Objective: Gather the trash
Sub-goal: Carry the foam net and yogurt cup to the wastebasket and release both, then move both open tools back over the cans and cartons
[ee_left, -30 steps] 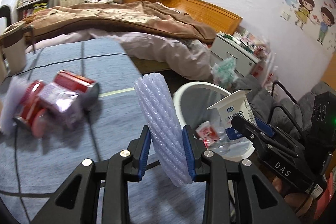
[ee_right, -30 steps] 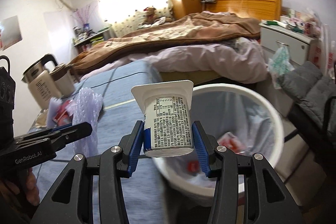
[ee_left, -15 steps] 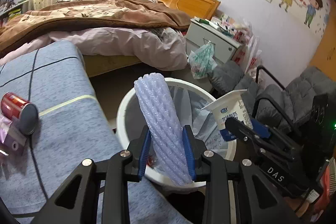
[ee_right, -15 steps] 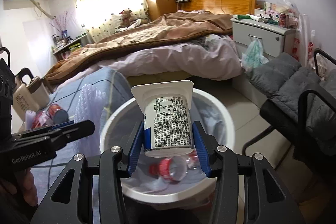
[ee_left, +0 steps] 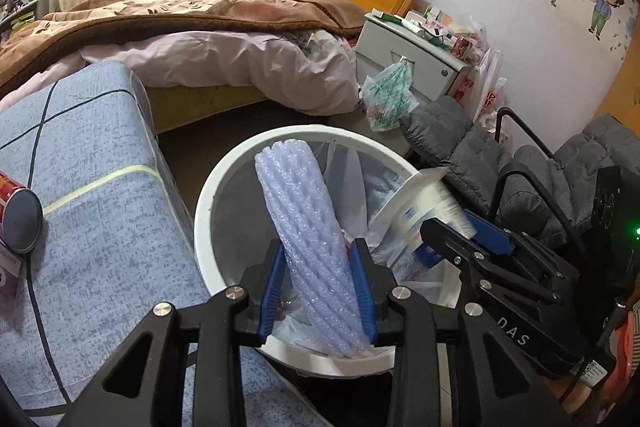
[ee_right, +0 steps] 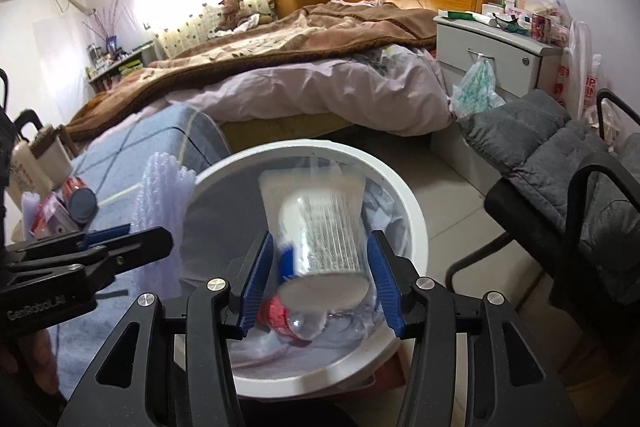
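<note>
A white trash bin (ee_left: 208,195) (ee_right: 416,219) with a clear liner stands beside the blue-covered table. Over it my left gripper (ee_left: 318,255) (ee_right: 132,239) has a pale foam net sleeve (ee_left: 304,211) (ee_right: 160,195) between its blue pads, upright and still touching them as the jaws are opening. My right gripper (ee_right: 320,247) (ee_left: 452,231) is opening too. The white yogurt cup (ee_right: 324,227) (ee_left: 424,203) is blurred between its pads, loose with gaps on both sides, above the bin. A clear bottle with a red label (ee_right: 288,319) lies in the bin.
A red can (ee_left: 16,211) (ee_right: 80,199) and wrappers lie on the blue table cover (ee_left: 100,227), crossed by a black cable. A kettle (ee_right: 28,167) stands at the left. Behind are a bed (ee_left: 200,27), a white nightstand (ee_left: 404,47) and a grey padded chair (ee_right: 560,167).
Both grippers moved from above the table to above the bin. Both jaws have widened, and the yogurt cup has come loose and slipped downward. The foam sleeve leans more.
</note>
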Demonstrator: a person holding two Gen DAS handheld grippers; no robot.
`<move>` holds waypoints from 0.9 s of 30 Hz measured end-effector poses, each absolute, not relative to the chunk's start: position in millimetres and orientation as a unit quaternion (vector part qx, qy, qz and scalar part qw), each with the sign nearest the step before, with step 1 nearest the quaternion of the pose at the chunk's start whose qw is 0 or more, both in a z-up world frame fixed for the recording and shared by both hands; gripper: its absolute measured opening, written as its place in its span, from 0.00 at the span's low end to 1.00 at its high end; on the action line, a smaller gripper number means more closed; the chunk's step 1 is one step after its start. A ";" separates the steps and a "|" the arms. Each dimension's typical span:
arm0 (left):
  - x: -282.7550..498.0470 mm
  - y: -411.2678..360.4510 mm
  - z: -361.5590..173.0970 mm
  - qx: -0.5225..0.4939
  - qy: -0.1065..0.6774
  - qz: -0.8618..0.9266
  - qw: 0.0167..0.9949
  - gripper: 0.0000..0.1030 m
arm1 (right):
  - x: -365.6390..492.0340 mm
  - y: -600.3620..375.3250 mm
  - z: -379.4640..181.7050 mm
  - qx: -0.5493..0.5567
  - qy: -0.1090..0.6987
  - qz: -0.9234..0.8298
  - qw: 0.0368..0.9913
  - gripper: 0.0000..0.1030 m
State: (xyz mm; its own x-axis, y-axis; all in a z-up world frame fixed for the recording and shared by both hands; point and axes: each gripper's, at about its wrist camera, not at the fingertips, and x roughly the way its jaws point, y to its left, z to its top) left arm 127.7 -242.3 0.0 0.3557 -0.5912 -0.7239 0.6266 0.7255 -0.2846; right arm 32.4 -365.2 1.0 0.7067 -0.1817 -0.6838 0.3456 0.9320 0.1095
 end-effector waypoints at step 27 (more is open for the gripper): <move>112.5 -169.9 25.8 0.012 0.384 -0.299 0.874 0.58 | 24.9 -316.3 26.0 0.103 0.323 -0.124 0.933 0.59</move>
State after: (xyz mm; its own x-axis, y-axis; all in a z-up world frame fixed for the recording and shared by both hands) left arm 112.5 -169.9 25.8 0.5266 -0.5135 -0.6775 0.5317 0.8208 -0.2088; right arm 24.9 -316.3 26.0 0.7609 -0.1647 -0.6277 0.2982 0.9478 0.1128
